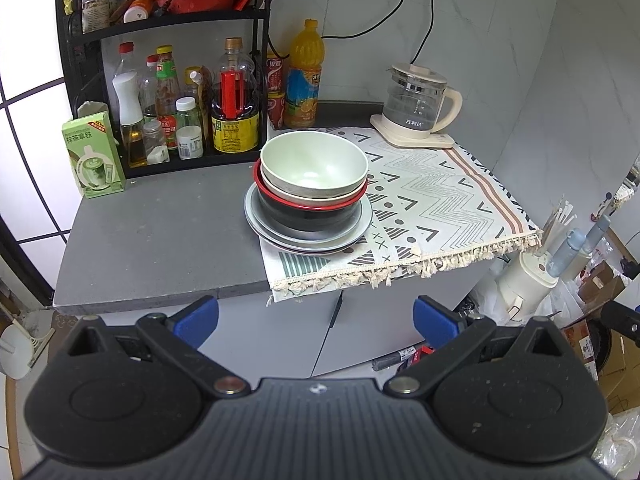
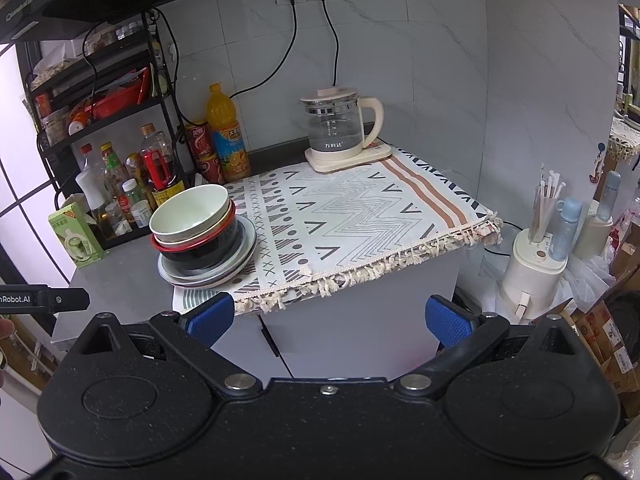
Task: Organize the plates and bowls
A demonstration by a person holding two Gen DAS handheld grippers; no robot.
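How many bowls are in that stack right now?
3 bowls show, nested on the plates: pale green bowl on top, beige bowl under it, red-rimmed black bowl at the bottom. Another could hide inside.

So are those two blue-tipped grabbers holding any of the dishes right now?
No. The left hand-held gripper and right hand-held gripper are both open and empty, short of the stacked bowls.
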